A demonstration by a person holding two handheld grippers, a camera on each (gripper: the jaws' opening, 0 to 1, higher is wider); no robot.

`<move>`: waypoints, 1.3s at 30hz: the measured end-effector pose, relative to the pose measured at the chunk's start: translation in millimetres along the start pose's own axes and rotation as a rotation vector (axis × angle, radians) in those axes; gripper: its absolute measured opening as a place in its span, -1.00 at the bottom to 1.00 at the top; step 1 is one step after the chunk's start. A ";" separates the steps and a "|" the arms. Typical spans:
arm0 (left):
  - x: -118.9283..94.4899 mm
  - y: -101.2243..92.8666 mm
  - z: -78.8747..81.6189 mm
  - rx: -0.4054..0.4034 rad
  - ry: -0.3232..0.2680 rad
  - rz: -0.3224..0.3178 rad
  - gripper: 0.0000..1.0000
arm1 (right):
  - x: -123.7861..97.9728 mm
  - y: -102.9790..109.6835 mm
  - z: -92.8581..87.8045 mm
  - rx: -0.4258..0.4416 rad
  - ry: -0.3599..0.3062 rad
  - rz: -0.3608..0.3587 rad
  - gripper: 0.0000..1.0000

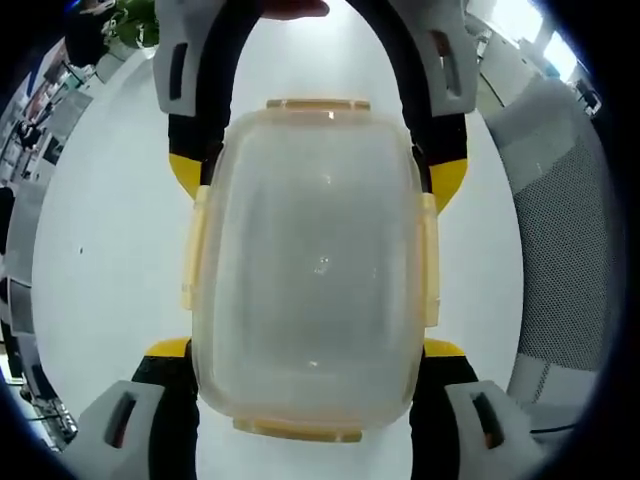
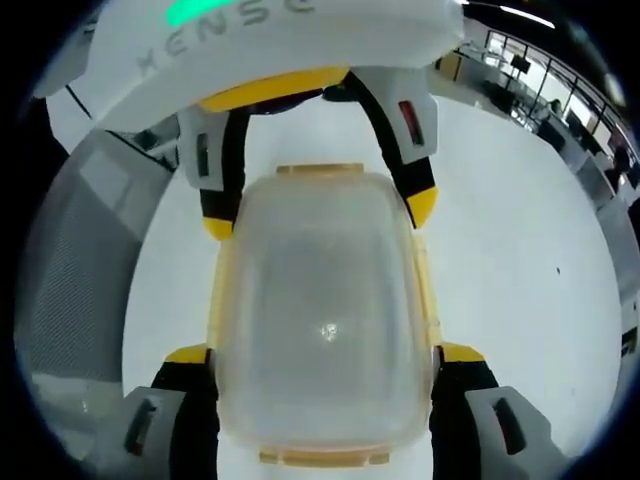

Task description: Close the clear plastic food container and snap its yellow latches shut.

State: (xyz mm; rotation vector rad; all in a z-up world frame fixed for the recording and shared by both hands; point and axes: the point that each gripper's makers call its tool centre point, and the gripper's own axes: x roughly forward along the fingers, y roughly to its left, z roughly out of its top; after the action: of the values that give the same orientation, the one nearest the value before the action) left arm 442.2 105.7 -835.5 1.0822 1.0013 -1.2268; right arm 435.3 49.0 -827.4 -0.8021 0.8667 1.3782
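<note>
A white table (image 1: 100, 230) is seen beneath everything, with a grey mesh chair (image 1: 560, 220) beside it. A clear plastic container (image 1: 312, 265) with its lid on is held above the table, between the two grippers. It is clamped at its near end by the widely spread left gripper (image 1: 305, 360) and at the opposite end by the right gripper (image 2: 325, 365). Yellow latches (image 1: 194, 250) lie along its edges

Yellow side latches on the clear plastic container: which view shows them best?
Left gripper view: both long yellow side latches stand out against the white table. In the right gripper view the side latches appear as thin strips along the container.
</note>
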 end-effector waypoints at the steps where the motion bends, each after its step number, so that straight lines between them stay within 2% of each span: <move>1: -0.1 -0.1 0.0 0.000 0.000 0.000 0.78 | 0.0 0.0 0.0 0.000 0.000 0.000 0.77; 11: -0.7 -0.9 0.3 0.002 -0.003 0.003 0.79 | -0.3 1.3 0.2 0.000 0.005 -0.003 0.77; 14: -1.0 -0.7 0.0 0.007 0.002 0.007 0.79 | -0.1 1.6 -0.2 0.001 0.030 -0.006 0.77; 22: -2.4 -1.4 -1.3 0.013 0.016 0.011 0.80 | -1.0 2.6 -0.1 -0.010 0.048 0.004 0.76; 24: -2.9 -1.8 -1.8 0.010 0.021 0.010 0.87 | -1.5 2.3 -0.4 -0.010 0.046 0.006 0.77; 25: -2.5 -1.8 -1.4 0.002 0.017 0.011 0.96 | -1.7 2.8 -0.8 -0.009 0.045 0.008 0.78; 30: -1.7 -1.7 -3.5 0.023 0.023 0.014 0.99 | -0.8 4.4 -3.1 -0.046 0.040 -0.004 0.97; 39: -2.7 -0.9 -4.7 0.020 0.022 0.018 0.99 | -2.8 3.5 -1.2 -0.030 0.018 -0.015 1.00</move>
State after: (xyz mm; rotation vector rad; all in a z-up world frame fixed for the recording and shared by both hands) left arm 441.0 110.8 -833.9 1.1198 0.9962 -1.2147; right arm 431.7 46.7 -825.4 -0.8438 0.8543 1.3759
